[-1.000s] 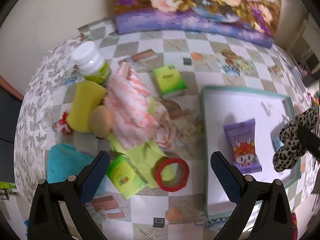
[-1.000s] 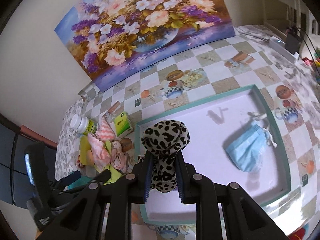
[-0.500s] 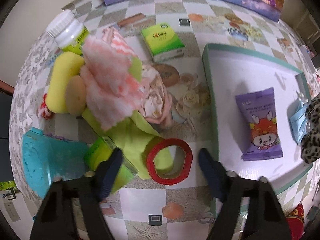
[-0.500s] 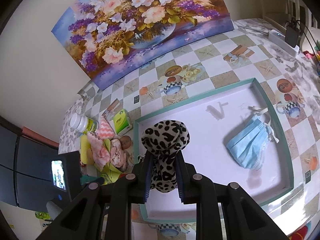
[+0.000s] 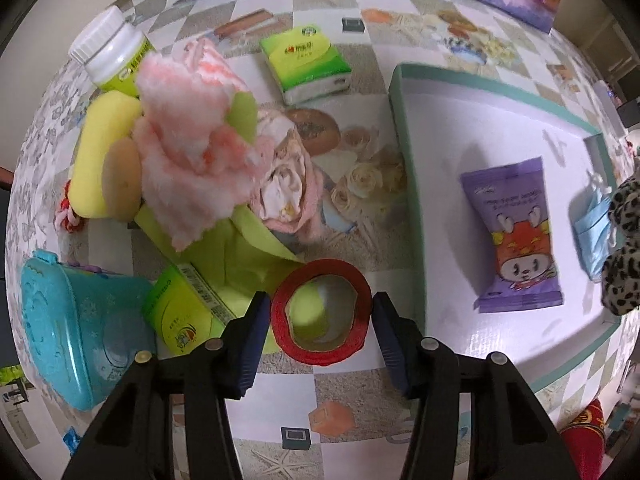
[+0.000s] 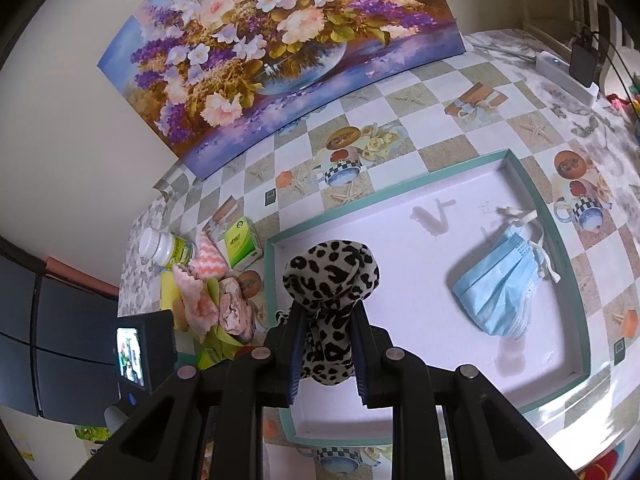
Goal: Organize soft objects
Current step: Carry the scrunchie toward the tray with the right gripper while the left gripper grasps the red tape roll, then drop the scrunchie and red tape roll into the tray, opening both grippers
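My left gripper point(image 5: 318, 320) points straight down over a red tape roll point(image 5: 324, 354) that lies on a lime-green cloth point(image 5: 240, 256). Its jaws are closing, with the roll between the blue pads and a thin gap showing on each side. A fluffy pink cloth point(image 5: 192, 152) and a yellow sponge point(image 5: 96, 152) are heaped up behind it. My right gripper point(image 6: 326, 344) is shut on a leopard-print fabric piece point(image 6: 330, 276) held above the teal-rimmed white tray point(image 6: 400, 248). In that tray lie a blue face mask point(image 6: 500, 288) and a purple snack-like packet point(image 5: 516, 240).
A white-capped bottle point(image 5: 112, 56), a green tissue pack point(image 5: 306, 60), a smaller green pack point(image 5: 180, 312) and a turquoise plastic box point(image 5: 76, 328) crowd the left side. The tray's rim point(image 5: 404, 160) stands just right of the tape. A flower painting point(image 6: 280, 40) leans at the back.
My left gripper has come down over the red tape roll and its jaws have narrowed from wide apart to just outside the roll. The right gripper stays put with the leopard fabric.
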